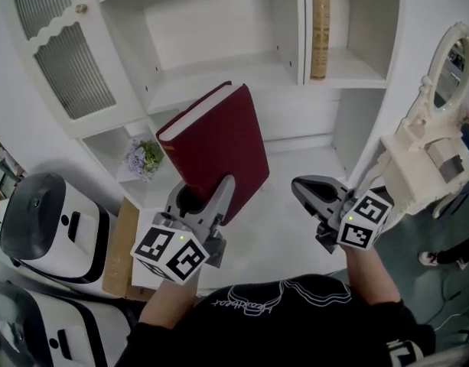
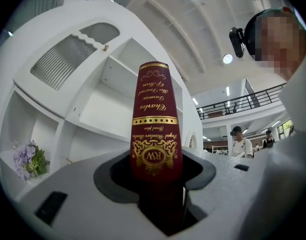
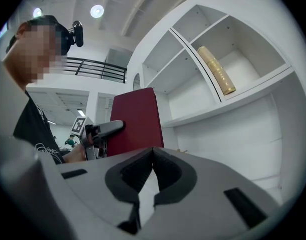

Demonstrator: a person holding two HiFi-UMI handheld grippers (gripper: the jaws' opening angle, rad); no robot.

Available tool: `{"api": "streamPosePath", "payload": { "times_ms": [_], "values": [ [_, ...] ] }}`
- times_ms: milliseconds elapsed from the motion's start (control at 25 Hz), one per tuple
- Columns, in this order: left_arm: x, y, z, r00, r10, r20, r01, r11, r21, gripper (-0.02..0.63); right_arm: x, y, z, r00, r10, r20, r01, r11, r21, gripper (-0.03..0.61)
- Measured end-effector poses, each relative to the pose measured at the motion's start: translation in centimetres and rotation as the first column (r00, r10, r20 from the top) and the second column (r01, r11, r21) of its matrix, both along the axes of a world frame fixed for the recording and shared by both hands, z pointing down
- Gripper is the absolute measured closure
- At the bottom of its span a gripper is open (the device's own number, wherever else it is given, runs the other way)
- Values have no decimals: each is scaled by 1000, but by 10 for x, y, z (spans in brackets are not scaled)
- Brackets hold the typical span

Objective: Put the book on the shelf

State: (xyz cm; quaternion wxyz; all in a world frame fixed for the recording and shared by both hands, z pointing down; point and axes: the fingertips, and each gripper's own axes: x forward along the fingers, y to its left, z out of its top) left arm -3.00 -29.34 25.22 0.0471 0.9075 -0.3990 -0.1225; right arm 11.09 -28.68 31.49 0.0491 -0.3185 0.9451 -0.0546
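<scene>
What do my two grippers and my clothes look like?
The left gripper and right gripper are grey with dark pads. Each carries a white cube with black square markers. The shirt is black with a white line print.

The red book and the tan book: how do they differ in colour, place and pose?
The red book is dark red; the tan book is tan. The red book is gripped in the left claw, off the shelf; the tan book stands in an upper shelf compartment. The red book tilts; the tan book is upright. Both are closed.
</scene>
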Motion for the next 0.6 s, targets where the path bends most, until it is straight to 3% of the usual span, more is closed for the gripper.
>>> {"api": "streamPosePath", "payload": {
  "times_ms": [600],
  "values": [
    [-2,-54,-90,986,-170,2,167,974,153,399,6,-55,-6,993,-116,7,115,993,9,578]
  ]
}}
